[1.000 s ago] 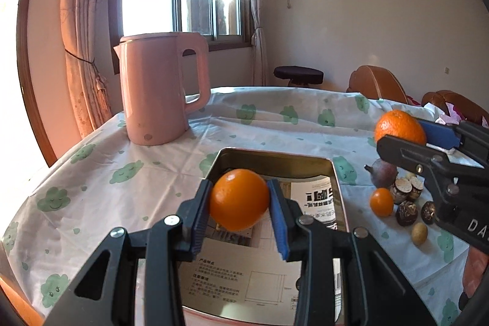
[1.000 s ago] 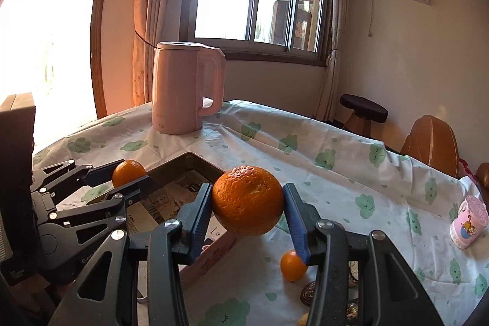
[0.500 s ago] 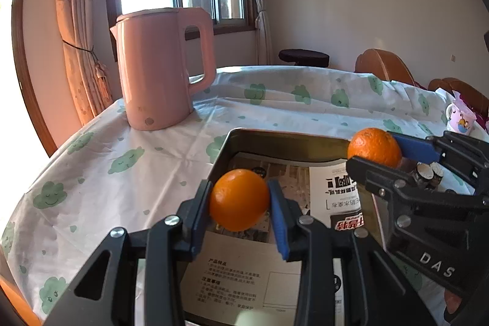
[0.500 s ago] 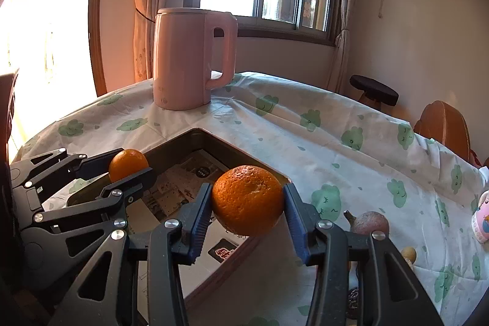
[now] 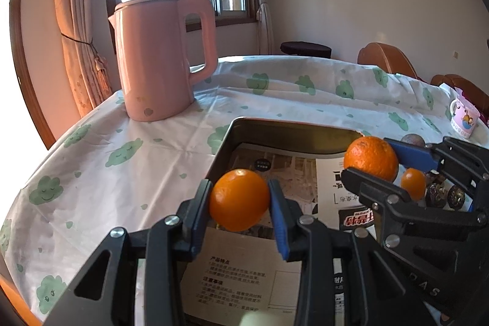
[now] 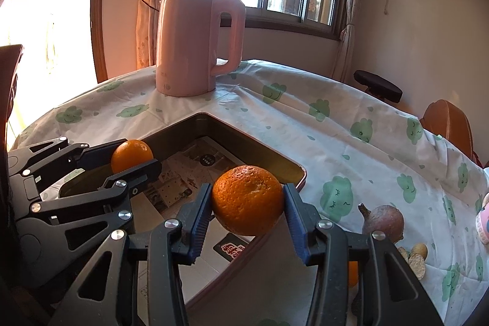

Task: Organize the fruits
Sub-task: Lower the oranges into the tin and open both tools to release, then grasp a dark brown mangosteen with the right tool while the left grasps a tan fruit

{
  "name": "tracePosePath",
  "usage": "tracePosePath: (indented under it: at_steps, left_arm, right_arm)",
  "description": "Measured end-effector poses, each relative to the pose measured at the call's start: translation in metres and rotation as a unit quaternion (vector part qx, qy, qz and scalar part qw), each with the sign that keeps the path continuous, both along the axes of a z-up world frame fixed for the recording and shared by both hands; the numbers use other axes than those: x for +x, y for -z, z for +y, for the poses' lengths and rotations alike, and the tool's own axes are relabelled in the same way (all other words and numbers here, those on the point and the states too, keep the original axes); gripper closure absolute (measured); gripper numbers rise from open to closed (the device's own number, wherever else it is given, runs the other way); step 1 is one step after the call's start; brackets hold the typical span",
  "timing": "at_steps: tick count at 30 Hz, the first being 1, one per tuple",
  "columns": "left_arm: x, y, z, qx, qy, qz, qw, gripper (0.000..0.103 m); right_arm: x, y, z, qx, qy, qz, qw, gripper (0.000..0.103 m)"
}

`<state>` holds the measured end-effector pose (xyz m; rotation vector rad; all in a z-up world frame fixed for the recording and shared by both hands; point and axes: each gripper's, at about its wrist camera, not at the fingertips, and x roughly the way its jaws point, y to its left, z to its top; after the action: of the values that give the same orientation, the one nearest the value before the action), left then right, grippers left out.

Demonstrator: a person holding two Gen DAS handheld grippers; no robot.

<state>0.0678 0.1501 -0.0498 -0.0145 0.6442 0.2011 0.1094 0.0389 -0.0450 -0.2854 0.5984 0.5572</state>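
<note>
My left gripper (image 5: 240,200) is shut on a smooth orange (image 5: 239,199), held just above the paper-lined metal tray (image 5: 293,130) near its left side. In the right wrist view that same gripper (image 6: 131,156) and its orange (image 6: 132,155) show at the left. My right gripper (image 6: 247,200) is shut on a bigger, rough-skinned orange (image 6: 247,200) over the tray's (image 6: 259,147) right part. From the left wrist view the right gripper (image 5: 371,162) with its orange (image 5: 370,161) hangs over the tray's right edge.
A pink kettle (image 5: 160,57) stands behind the tray on the cloud-print tablecloth (image 5: 107,155). Right of the tray lie a small orange (image 5: 413,184), a brownish-purple fruit (image 6: 383,220), dark nuts (image 5: 446,194) and small yellow fruits (image 6: 419,249). A pink cup (image 5: 464,118) sits far right.
Both grippers came forward and down over the tray with their oranges still held. The right gripper moved left, from beside the tray to above its right part.
</note>
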Motion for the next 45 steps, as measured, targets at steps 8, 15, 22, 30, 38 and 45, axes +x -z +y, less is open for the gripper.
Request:
tracePosePath:
  at_steps: [8, 15, 22, 30, 38, 45]
  left_arm:
    - [0.0, 0.002, 0.0, 0.004, -0.006, 0.003, 1.0, 0.064]
    - [-0.001, 0.0, 0.0, 0.007, -0.009, 0.001, 0.9999, 0.064]
    - [-0.004, -0.002, 0.003, 0.008, -0.018, -0.007, 0.9998, 0.052]
    - [-0.018, -0.015, -0.004, -0.002, -0.008, -0.039, 0.9992, 0.021]
    - [-0.031, -0.027, -0.044, 0.0, 0.035, -0.06, 0.9976, 0.014]
    - [-0.028, -0.024, -0.1, 0.008, 0.095, -0.046, 0.9944, 0.014]
  right_arm:
    - [0.0, 0.001, 0.001, -0.003, -0.001, 0.0, 1.0, 0.054]
    - [0.001, 0.003, 0.001, 0.002, -0.001, 0.004, 1.0, 0.054]
    - [0.001, 0.005, -0.003, 0.008, 0.001, 0.005, 1.0, 0.046]
    - [-0.01, -0.003, -0.036, 0.032, 0.013, 0.0, 0.999, 0.031]
    - [-0.035, -0.013, -0.104, 0.027, 0.061, -0.03, 0.997, 0.03]
    - [-0.036, -0.014, -0.189, 0.004, 0.177, -0.049, 0.983, 0.031]
